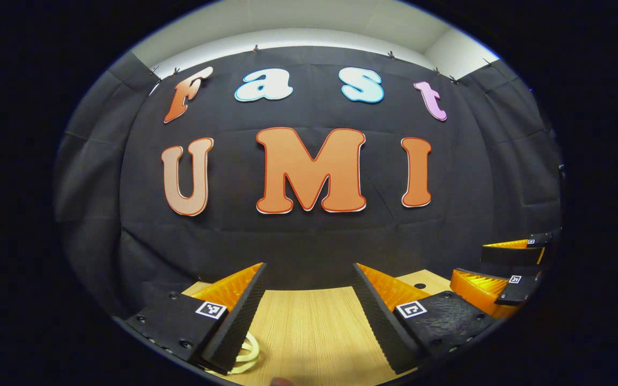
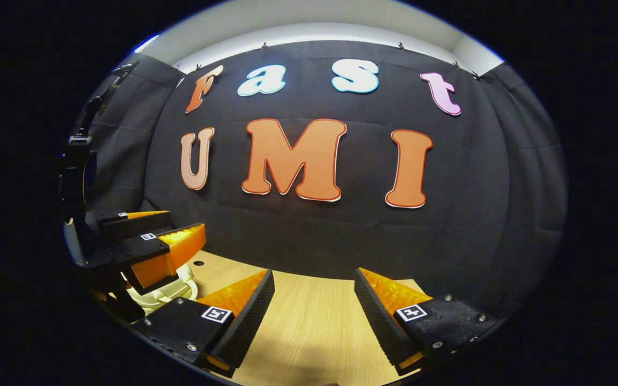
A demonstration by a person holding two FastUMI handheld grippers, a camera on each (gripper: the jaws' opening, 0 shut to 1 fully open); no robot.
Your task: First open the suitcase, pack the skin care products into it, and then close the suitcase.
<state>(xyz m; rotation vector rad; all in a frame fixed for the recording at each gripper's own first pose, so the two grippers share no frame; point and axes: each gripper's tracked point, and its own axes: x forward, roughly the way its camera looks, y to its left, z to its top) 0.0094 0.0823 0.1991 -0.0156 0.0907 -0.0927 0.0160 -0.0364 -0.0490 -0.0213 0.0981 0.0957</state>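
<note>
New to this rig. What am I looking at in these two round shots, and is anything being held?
There is no robot arm here. A person holds a two-finger gripper in each hand, and a fisheye camera rides on each one, looking forward along its fingers.

In the left gripper view, the left gripper stands open at the bottom, with nothing between its fingers. The other gripper shows at the right edge of that view.

In the right gripper view, the right gripper is likewise open and holds nothing. The left gripper appears at the left edge there.

Both hover over a light wooden table, facing the booth's black cloth wall. A cream-coloured object sits low by the left gripper; too little of it shows to say what it is.
</note>
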